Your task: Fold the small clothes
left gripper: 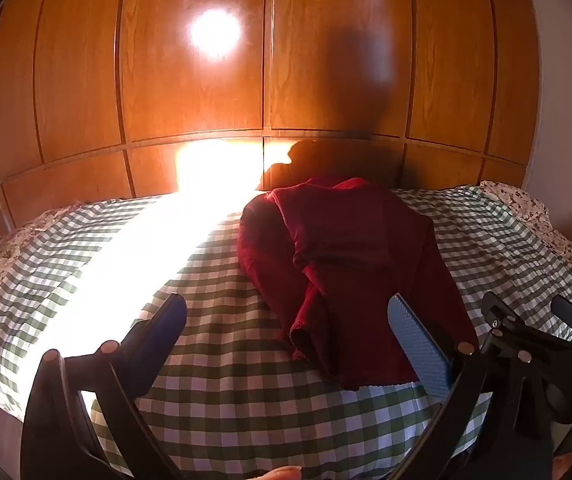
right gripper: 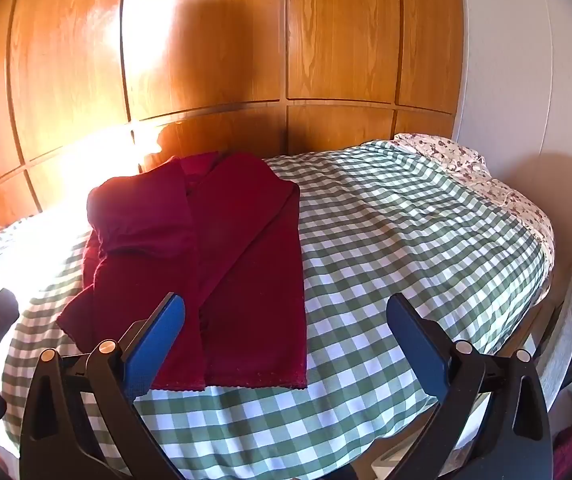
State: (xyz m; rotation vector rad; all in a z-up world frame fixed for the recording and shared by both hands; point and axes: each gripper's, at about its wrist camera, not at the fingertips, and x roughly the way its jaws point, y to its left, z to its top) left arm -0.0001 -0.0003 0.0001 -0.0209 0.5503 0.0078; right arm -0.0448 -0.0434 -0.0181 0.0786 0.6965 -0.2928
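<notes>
A dark red knitted garment (left gripper: 350, 264) lies on the green-and-white checked bedspread (left gripper: 222, 400), its sides folded in lengthwise and a sleeve laid across its upper part. My left gripper (left gripper: 286, 340) hovers open above the garment's near left corner, with nothing between its blue pads. In the right wrist view the same garment (right gripper: 214, 264) lies left of centre. My right gripper (right gripper: 286, 340) stands open over the garment's near right hem and the bare bedspread (right gripper: 406, 248), holding nothing. The right gripper (left gripper: 534, 332) also shows at the lower right of the left wrist view.
A wooden panelled wardrobe (left gripper: 270, 80) rises just behind the bed. A bright sun patch (left gripper: 126, 264) washes out the bedspread's left part. A floral sheet edge (right gripper: 458, 160) shows at the far right corner, beside a white wall (right gripper: 526, 100). A fingertip (left gripper: 282, 473) shows at the bottom edge.
</notes>
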